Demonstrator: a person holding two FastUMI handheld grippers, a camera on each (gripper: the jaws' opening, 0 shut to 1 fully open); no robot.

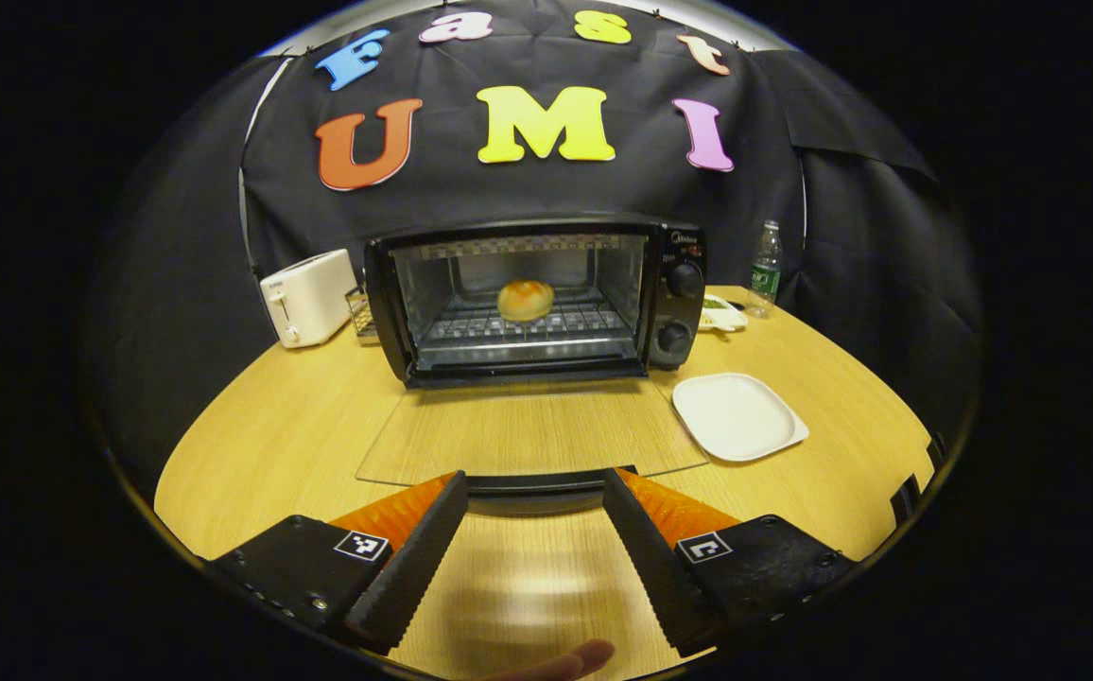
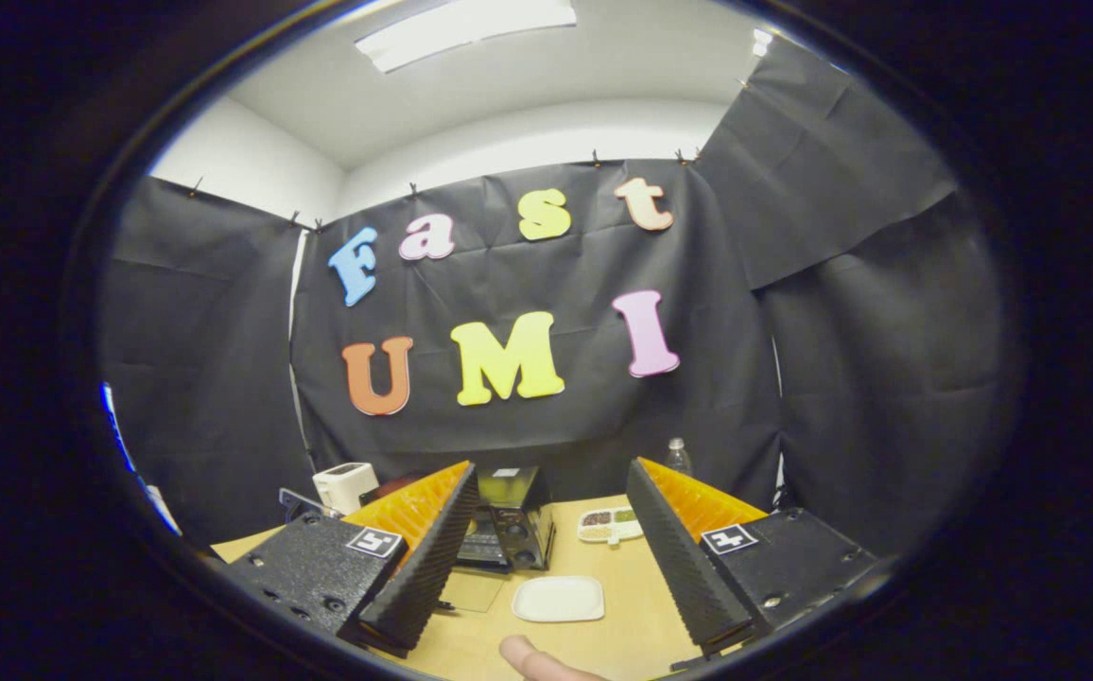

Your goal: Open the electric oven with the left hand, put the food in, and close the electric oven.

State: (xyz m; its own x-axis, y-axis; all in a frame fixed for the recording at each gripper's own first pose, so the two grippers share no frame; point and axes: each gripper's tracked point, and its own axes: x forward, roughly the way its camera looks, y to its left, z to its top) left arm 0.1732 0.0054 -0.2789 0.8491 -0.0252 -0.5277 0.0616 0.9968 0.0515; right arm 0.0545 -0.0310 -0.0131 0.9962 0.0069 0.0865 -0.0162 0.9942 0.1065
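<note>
A: From my station, in the left gripper view, the biggest thing is the round wooden table, pale, with a fine grain. On it stands the electric oven, a black metal box. Its glass door lies flat and open toward me.

B: And the food?

A: The bread roll, round and golden, sits on the wire rack inside the oven, near the middle.

B: How are the fingers?

A: The left gripper is spread wide and holds nothing. The dark handle of the door lies between its ribbed tips; I cannot tell if they touch it. In the right gripper view, the right gripper is also wide and empty, high above the table.

B: Smaller things?

A: A white boxy toaster stands left of the oven. A white square plate with rounded corners lies to the right, bare. Behind it stands a clear plastic bottle.
</note>
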